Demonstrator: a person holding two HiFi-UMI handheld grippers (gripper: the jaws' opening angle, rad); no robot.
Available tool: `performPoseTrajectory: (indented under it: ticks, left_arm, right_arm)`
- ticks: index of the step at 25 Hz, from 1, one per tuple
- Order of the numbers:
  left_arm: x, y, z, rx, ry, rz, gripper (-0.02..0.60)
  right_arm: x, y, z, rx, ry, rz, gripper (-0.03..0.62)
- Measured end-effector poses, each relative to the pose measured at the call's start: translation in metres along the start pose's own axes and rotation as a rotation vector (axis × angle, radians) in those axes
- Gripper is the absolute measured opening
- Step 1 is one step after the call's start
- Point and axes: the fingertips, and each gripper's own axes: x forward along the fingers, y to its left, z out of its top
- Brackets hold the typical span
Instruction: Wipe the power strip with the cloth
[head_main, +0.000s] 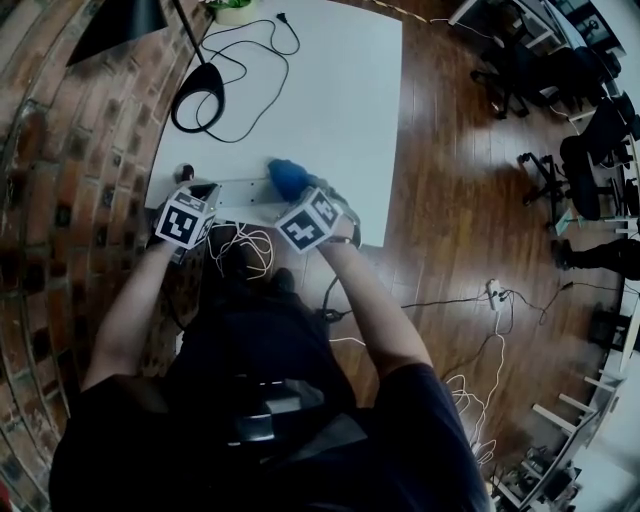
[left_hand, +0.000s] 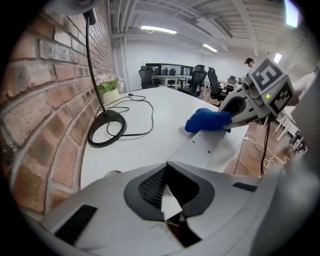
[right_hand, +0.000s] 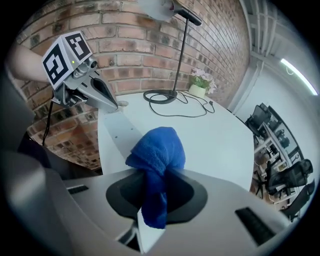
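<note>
Blue cloth (right_hand: 157, 147) clamped in right gripper (right_hand: 158, 174), on power strip (right_hand: 120, 134); left gripper (left_hand: 166, 165) closed at strip end.

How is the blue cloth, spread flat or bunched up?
Bunched up. The cloth is a rounded lump pinched between the jaws of the right gripper, with one end hanging down between them.

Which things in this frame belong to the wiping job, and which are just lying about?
In the job: blue terry cloth, pinched in the right tongs; long white power strip; left tongs, shut, tips at the strip's end.
Lying about: black desk lamp with ring base; potted flowers in a pale pot, on the white table.
</note>
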Motion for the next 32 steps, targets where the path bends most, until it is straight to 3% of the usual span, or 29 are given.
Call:
performPoseTrajectory:
  ticks: [8, 13, 19, 28, 30, 32]
  left_arm:
    - [-0.003, -0.008, 0.007, -0.003, -0.032, 0.015, 0.011]
    - [-0.004, -0.011, 0.007, 0.01, -0.02, 0.008, 0.011]
    - [0.003, -0.005, 0.003, -0.051, -0.044, -0.027, 0.011]
    - [-0.005, -0.01, 0.007, -0.033, -0.09, -0.052, 0.011]
    - [-0.008, -0.005, 0.005, 0.001, -0.096, -0.03, 0.011]
    - [-0.014, 0.011, -0.003, -0.016, -0.102, 0.05, 0.009]
  right_arm:
    - [0.002, 0.004, 0.001, -0.069, 0.07, -0.017, 0.072]
    - [0.004, 0.01, 0.004, -0.272, 0.169, -0.067, 0.064]
    - [0.013, 0.022, 0.017, -0.513, 0.232, -0.099, 0.06]
    - [0.023, 0.051, 0.045, -0.679, 0.27, -0.095, 0.058]
    - [0.025, 0.054, 0.048, -0.7, 0.284, -0.093, 0.058]
    - [0.025, 0.057, 0.049, -0.709, 0.288, -0.08, 0.058]
